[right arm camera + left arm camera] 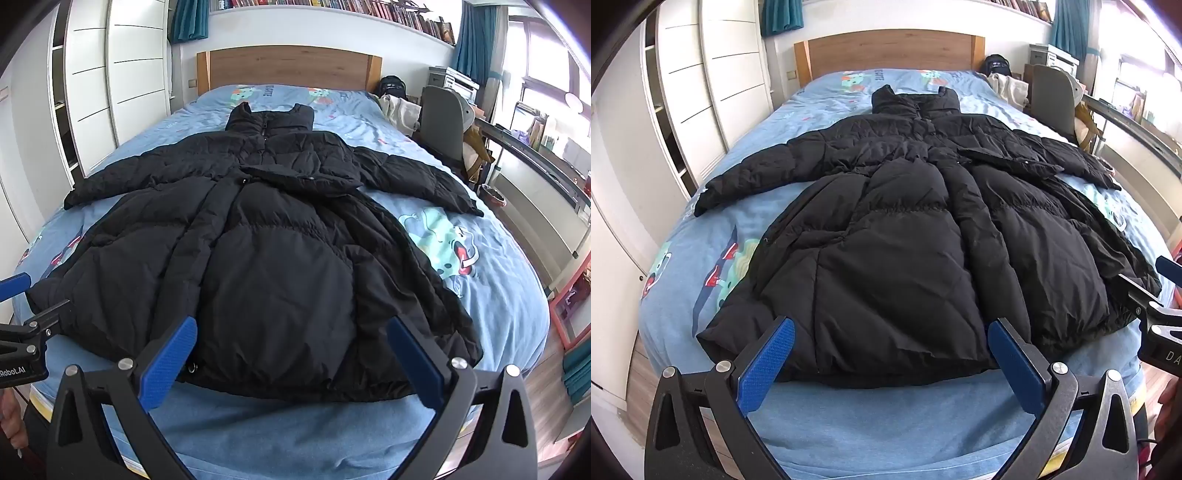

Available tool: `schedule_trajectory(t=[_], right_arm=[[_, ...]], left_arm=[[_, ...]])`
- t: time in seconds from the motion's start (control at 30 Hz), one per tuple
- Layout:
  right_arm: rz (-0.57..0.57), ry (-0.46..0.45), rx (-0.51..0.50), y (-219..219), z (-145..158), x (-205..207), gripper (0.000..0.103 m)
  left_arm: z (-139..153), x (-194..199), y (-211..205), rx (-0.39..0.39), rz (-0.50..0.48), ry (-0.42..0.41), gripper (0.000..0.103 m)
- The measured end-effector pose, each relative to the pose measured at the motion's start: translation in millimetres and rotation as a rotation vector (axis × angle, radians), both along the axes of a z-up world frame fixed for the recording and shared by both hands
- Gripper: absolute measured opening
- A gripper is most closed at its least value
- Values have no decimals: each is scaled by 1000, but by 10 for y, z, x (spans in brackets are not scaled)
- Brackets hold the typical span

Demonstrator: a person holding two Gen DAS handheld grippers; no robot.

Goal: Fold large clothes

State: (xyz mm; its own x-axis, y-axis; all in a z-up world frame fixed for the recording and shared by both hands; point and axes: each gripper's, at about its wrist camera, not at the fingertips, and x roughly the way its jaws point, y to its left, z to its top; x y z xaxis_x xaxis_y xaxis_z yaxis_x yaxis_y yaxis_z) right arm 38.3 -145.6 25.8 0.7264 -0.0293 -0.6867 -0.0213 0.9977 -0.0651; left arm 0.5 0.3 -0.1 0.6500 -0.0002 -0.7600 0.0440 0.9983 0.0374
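Two grippers, left gripper and right gripper, hover wide open and empty at the 6 o'clock hem of a black puffer coat spread flat on the bed. Soft, bulky, slippery; grasp hem corners or sleeve cuffs.

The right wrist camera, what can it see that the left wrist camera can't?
Only the right wrist view shows the full row of books on the high shelf, the big green cartoon creature printed whole on the sheet, and the left gripper poking in from the side. Only the left wrist view shows the right gripper at its edge and the red-and-green print near the coat's hem. Both show the black puffer coat spread flat on the blue bed, sleeves out, the wooden headboard, and open blue-padded fingers.
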Motion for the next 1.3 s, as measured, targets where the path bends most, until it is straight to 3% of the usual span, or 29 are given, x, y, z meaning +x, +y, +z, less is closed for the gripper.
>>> schedule_trajectory(t=[1.3], right_arm=[[-6, 3, -10, -62, -38, -22, 103]], left_arm=[[-60, -1, -49, -3, -4, 25, 103]])
